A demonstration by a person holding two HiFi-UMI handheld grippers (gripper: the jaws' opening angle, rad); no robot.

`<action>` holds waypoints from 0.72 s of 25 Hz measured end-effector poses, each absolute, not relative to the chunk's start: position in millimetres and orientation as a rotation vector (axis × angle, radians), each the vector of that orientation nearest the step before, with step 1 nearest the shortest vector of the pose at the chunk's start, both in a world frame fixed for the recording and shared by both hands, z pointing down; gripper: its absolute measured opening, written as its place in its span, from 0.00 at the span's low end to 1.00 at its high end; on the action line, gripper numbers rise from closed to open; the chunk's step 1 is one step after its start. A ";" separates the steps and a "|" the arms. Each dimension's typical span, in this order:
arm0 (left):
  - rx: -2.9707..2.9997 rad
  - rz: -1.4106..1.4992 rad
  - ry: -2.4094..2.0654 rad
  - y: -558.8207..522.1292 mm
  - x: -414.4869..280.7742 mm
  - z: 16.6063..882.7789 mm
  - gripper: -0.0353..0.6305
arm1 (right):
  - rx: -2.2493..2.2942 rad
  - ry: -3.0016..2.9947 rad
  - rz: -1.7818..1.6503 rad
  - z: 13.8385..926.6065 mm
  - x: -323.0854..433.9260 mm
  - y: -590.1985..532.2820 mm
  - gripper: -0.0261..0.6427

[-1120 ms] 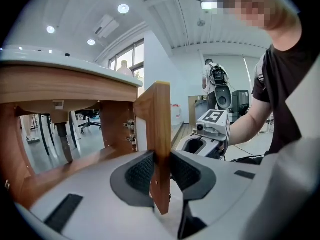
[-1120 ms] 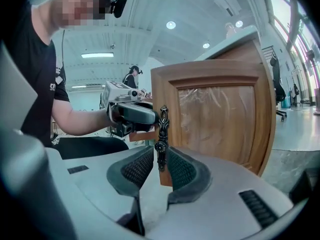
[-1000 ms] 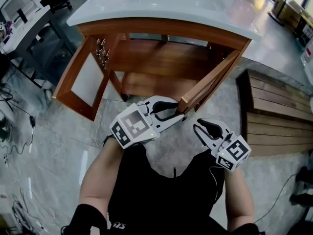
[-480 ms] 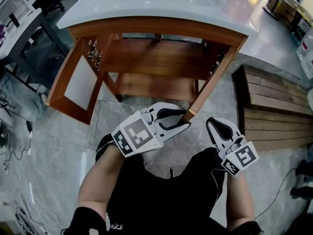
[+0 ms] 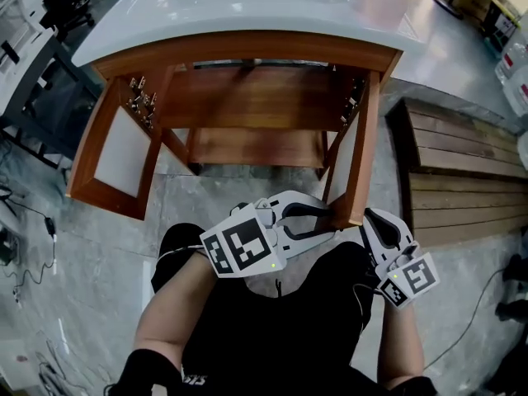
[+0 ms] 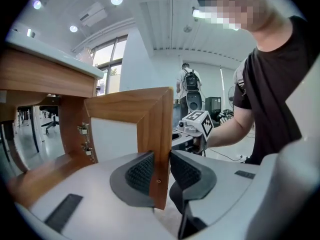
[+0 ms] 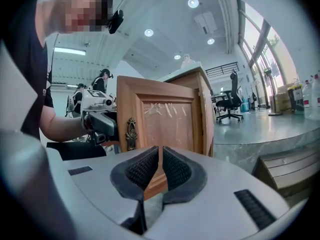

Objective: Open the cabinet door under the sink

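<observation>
The left hand-held gripper (image 5: 332, 219) is just closing on the cabinet door (image 5: 367, 139) edge, the right hand-held gripper (image 5: 379, 221), just narrowed, idling empty, and that shallow pinch is risking slipping off mid-swing.

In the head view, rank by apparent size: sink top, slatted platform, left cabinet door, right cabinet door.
1. Sink top
2. Slatted platform
3. Left cabinet door
4. Right cabinet door, seen nearly edge-on
</observation>
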State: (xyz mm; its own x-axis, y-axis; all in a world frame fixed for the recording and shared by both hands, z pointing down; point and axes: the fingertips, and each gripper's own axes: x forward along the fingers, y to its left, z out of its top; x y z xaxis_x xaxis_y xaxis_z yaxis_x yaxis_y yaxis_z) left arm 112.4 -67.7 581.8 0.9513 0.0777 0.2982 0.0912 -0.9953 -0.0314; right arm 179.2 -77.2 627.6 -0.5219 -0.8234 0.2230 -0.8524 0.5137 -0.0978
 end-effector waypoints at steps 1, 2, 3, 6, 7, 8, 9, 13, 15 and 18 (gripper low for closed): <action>-3.062 -0.452 -0.150 -65.5 116.5 581.7 0.21 | 1.489 -2.584 0.293 627.1 188.2 -75.7 0.10; -3.064 -0.443 -0.157 -65.1 119.7 581.9 0.20 | 1.539 -2.563 0.294 627.1 198.7 -74.7 0.10; -3.066 -0.437 -0.157 -66.6 122.0 582.3 0.20 | 1.606 -2.536 0.298 627.3 211.6 -74.1 0.10; -3.077 -0.421 -0.131 -77.5 125.4 580.7 0.20 | 1.799 -2.435 0.314 630.7 252.6 -70.4 0.06; -3.080 -0.414 -0.121 -81.4 125.8 578.9 0.20 | 1.818 -2.413 0.309 632.2 258.8 -68.0 0.06; -3.082 -0.406 -0.112 -85.0 125.7 577.1 0.20 | 1.816 -2.400 0.301 633.3 260.0 -65.9 0.06; -3.084 -0.400 -0.105 -88.0 125.3 575.7 0.20 | 1.803 -2.396 0.295 634.0 257.3 -64.5 0.06; -3.085 -0.402 -0.078 -95.9 124.1 576.5 0.20 | 1.764 -2.435 0.300 631.1 240.1 -65.2 0.06; -3.073 -0.422 -0.059 -99.2 124.1 579.0 0.20 | 1.753 -2.459 0.312 628.3 231.5 -67.2 0.06; -3.065 -0.444 -0.022 -104.5 123.1 582.3 0.20 | 1.732 -2.484 0.334 626.4 217.0 -69.9 0.06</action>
